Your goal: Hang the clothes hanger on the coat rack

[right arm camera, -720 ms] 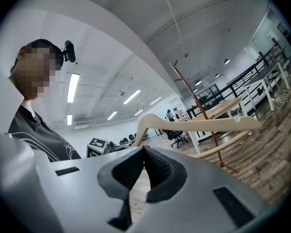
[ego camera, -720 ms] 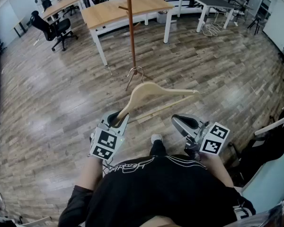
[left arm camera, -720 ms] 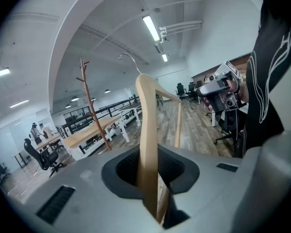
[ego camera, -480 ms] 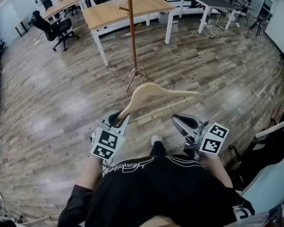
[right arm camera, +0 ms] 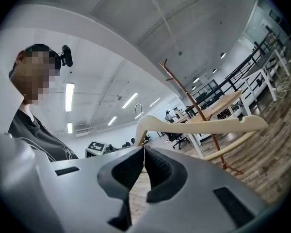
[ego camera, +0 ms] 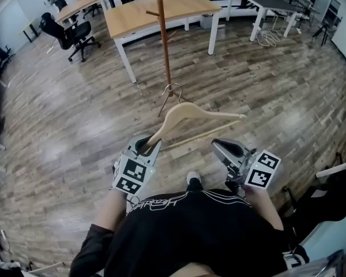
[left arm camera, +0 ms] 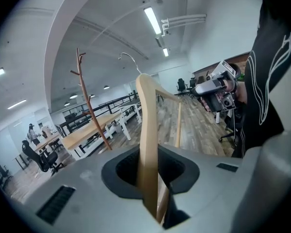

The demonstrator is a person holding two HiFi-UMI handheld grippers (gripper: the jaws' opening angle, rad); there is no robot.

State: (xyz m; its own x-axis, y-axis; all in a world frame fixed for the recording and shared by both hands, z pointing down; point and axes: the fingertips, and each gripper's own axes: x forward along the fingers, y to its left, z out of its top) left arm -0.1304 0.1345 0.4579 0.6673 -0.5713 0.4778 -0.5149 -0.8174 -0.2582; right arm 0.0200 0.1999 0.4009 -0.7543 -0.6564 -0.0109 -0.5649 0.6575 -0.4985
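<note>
No word or number can be read for sure. The person's black shirt (ego camera: 179,212) has white curly letters on it. They are upside down in the head view and too twisty to read. In the left gripper view, one big white letter on it looks like an H. The left gripper (ego camera: 144,144) and the right gripper (ego camera: 222,148) each carry black-and-white square markers. These are patterns, not letters.
</note>
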